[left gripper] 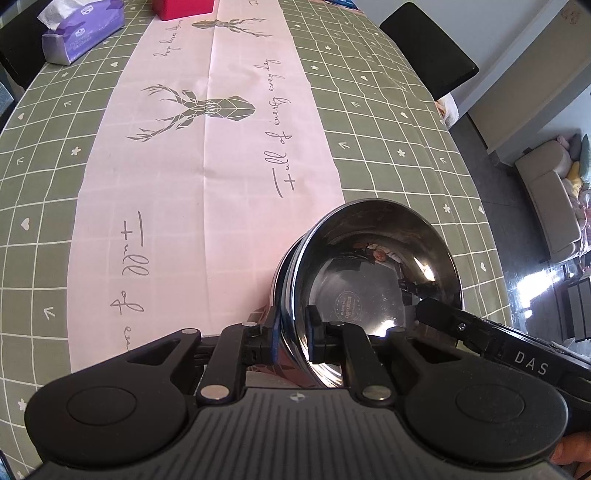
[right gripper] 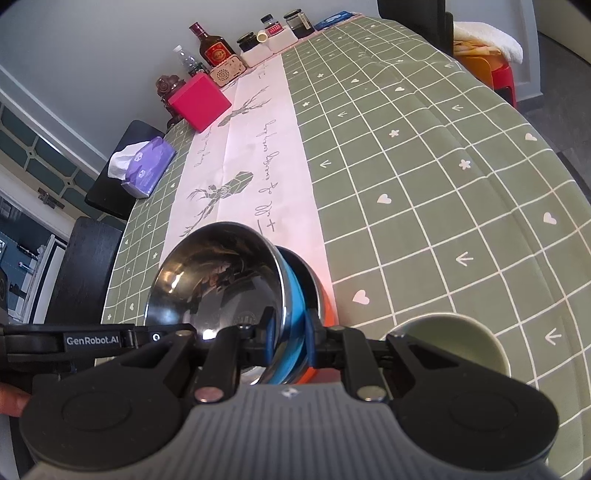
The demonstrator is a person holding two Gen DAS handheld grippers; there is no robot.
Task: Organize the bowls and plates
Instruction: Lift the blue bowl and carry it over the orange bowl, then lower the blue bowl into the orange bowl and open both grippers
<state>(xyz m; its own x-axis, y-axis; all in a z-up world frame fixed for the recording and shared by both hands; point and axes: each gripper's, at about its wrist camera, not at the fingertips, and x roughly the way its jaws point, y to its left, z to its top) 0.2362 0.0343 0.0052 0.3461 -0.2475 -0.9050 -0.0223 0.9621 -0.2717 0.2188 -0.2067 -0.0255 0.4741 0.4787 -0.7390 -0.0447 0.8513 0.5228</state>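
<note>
A stack of bowls rests tilted on the pink runner (left gripper: pixel 207 155): a shiny steel bowl (left gripper: pixel 373 266) on top, a blue one (right gripper: pixel 295 295) and an orange one (right gripper: pixel 325 306) beneath. My left gripper (left gripper: pixel 293 319) is shut on the near wall of the steel bowl, one finger inside and one outside. My right gripper (right gripper: pixel 290 326) is shut on the stack's rim from the opposite side, with steel and blue between its pads. One right finger (left gripper: pixel 443 317) shows inside the steel bowl. A pale green bowl (right gripper: pixel 454 343) sits on the cloth just right of the right gripper.
The green checked tablecloth (right gripper: pixel 424 184) covers a long table. A purple tissue pack (left gripper: pixel 81 29) lies at its far left edge and a red box (right gripper: pixel 199 105) beyond it. Bottles and jars (right gripper: pixel 218 51) line the far end. Dark chairs (left gripper: pixel 428 48) stand at both sides.
</note>
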